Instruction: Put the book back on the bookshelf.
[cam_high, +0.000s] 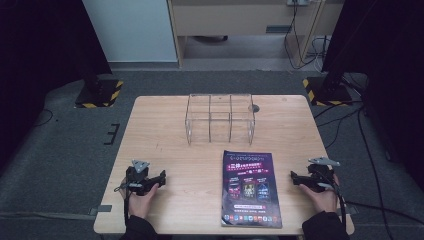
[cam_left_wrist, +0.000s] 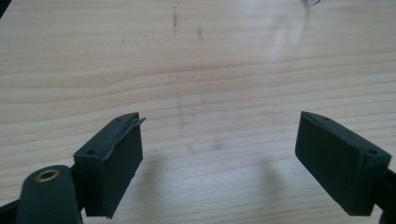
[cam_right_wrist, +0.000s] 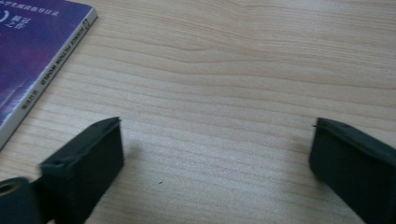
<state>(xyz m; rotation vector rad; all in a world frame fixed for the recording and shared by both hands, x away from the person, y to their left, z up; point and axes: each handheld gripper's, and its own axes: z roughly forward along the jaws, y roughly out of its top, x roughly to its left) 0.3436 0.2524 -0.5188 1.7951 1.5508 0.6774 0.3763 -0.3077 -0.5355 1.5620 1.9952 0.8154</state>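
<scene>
High view, table: a pale wooden table (cam_high: 165, 135) on grey carpet, with a person's forearms and hands coming in at its near edge.
High view, rack: a clear acrylic rack (cam_high: 220, 118) with three upright compartments stands at the far middle of the table, nothing visible inside it.
High view, book: a purple-covered book (cam_high: 250, 189) lies flat, cover up, at the near middle, just in front of the rack and apart from it; it sits between the two grippers, touching neither.
High view, left gripper: the left gripper (cam_high: 161, 177) rests low at the near left of the table, held in the left hand (cam_high: 142, 197), jaws pointing toward the book and well short of it.
High view, right gripper: the right gripper (cam_high: 294, 177) sits at the near right in the right hand (cam_high: 325, 197), jaws pointing toward the book's right edge, near it but clear of it.
Left gripper view, jaws: the two black jaws stand wide apart with nothing between them, only bare wood grain (cam_left_wrist: 210, 70) beneath.
Left gripper view, pad: the left-hand pad (cam_left_wrist: 116, 163) has a frayed, lifted strip along its upper edge.
Right gripper view, jaws: the jaws are spread wide and grip nothing, bare tabletop (cam_right_wrist: 224, 93) between them.
Right gripper view, book: the book's corner and white spine (cam_right_wrist: 42, 60) with small printed text lie at the upper left, just beyond the left-hand jaw, not touching it.
</scene>
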